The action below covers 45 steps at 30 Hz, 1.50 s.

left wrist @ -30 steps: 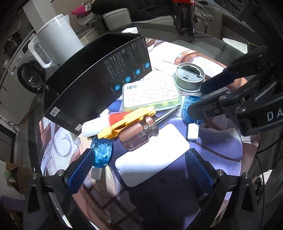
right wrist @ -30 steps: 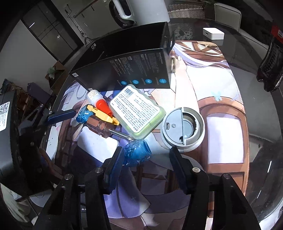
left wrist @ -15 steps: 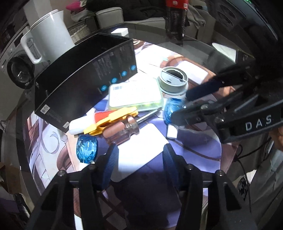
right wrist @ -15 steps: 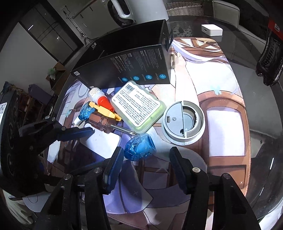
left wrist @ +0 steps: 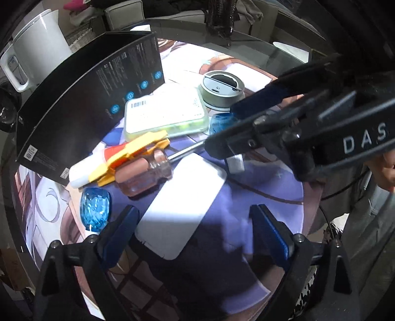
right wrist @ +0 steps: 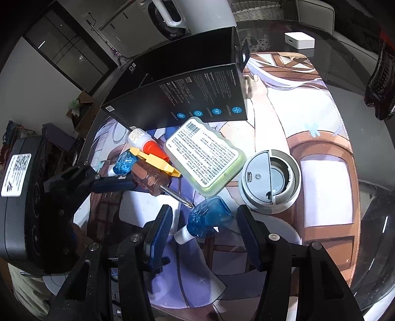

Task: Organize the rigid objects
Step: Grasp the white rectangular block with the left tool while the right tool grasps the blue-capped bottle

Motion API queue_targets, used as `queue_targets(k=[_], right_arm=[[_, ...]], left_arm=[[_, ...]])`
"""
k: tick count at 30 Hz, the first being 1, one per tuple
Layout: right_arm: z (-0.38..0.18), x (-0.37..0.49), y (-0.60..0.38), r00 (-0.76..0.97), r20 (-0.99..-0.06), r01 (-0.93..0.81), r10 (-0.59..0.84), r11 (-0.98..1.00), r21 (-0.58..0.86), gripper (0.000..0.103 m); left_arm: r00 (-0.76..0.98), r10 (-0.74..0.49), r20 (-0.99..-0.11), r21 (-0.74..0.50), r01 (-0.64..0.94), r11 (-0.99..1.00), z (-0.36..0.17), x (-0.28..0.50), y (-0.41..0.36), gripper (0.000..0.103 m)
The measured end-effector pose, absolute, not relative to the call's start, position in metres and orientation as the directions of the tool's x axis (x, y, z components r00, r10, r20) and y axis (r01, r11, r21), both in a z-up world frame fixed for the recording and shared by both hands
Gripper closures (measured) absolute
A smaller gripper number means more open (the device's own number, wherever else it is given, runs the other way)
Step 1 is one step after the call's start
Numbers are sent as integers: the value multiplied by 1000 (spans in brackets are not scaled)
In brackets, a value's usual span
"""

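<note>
My left gripper (left wrist: 193, 234) hovers over a flat white slab (left wrist: 182, 205) on the printed mat. Its jaws are opening wide, and the slab's near end lies between them untouched. A small blue bottle (right wrist: 209, 218) with a white cap lies on the mat between the fingers of my right gripper (right wrist: 205, 229), with a gap on each side. From the left wrist view that bottle (left wrist: 222, 122) shows between the right fingers (left wrist: 259, 98). A second blue bottle (left wrist: 95, 210) lies left of the slab. A screwdriver (left wrist: 145, 172), a yellow clip (left wrist: 133, 153) and a red-capped glue bottle (right wrist: 145, 143) are bunched together.
A tall black box (left wrist: 86, 103) stands at the back, with a green-edged white case (left wrist: 165, 116) in front of it. A grey round lidded cup (right wrist: 270, 182) sits right of the case. A white kettle (left wrist: 37, 59), a dark bottle (left wrist: 219, 17) and a small white box (right wrist: 298, 40) stand farther off.
My left gripper narrowed over the white slab and then spread wide again while tilting. The right gripper stayed around the blue bottle.
</note>
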State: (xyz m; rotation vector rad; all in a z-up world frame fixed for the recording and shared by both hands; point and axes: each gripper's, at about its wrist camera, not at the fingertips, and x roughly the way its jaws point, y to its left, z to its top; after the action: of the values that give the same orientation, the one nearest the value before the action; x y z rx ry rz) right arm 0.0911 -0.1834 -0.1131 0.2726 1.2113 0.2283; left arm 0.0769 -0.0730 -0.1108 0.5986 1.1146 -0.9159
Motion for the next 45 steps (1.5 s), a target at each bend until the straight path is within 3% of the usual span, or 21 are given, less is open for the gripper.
queue_targets(k=[2,4,6,9,11,13,17,24,26,29,34,36,39,41,42,45], right_arm=[[-113,91,-185,334,-887,-20,317,944,330,47],[-112,89,-187,333,-888,-19,317,944,330,47],[-112,88,-186,334,-889,-26,314,946,324,47],[-113,88,-183,336,-891,-37,305,950,311,47],[-113,87,-181,338,-892,-41,300,951,305,47],[-112,86,-178,348,-891,-59,293,955,291,50],[-114,81,-173,347,-893,-115,286,958,262,68],[-110,69,-155,355,-893,-200,278,955,217,69],[-108,70,-154,358,-896,-191,263,960,205,64],[-108,68,-156,352,-896,-172,269,960,221,62],[-114,59,-140,337,-905,-227,258,956,188,62],[-116,60,-138,343,-909,-250,236,956,154,72],[-117,61,-139,352,-912,-271,210,956,116,72],[-117,61,-141,351,-913,-269,210,956,116,72],[-117,61,-142,351,-913,-269,210,956,117,72],[-117,62,-143,357,-910,-262,210,958,118,72]], left_arm=[[144,-306,-941,-30,865,500,-109,69,-72,16],[136,-311,-941,-40,866,499,-104,64,-73,40],[145,-321,-936,-58,835,547,-102,67,-73,54],[130,-354,-926,-139,754,642,-102,84,-76,55],[183,-320,-930,-78,751,655,-103,80,-82,65],[219,-294,-930,-30,753,658,-105,73,-85,66],[232,-280,-932,-33,712,701,-101,66,-74,66],[297,-281,-913,-111,481,869,-102,70,-22,65],[298,-287,-910,-138,435,890,-103,70,-13,61],[313,-240,-919,-104,394,913,-106,66,-10,43],[332,-178,-926,-19,430,903,-111,63,-29,41],[331,-190,-924,-28,437,899,-111,62,-30,41],[328,-240,-914,-70,454,888,-110,61,-31,41],[334,-262,-906,-88,455,886,-109,62,-34,49],[341,-258,-904,-79,461,884,-109,61,-35,64],[332,-261,-906,-80,473,877,-107,62,-36,66]])
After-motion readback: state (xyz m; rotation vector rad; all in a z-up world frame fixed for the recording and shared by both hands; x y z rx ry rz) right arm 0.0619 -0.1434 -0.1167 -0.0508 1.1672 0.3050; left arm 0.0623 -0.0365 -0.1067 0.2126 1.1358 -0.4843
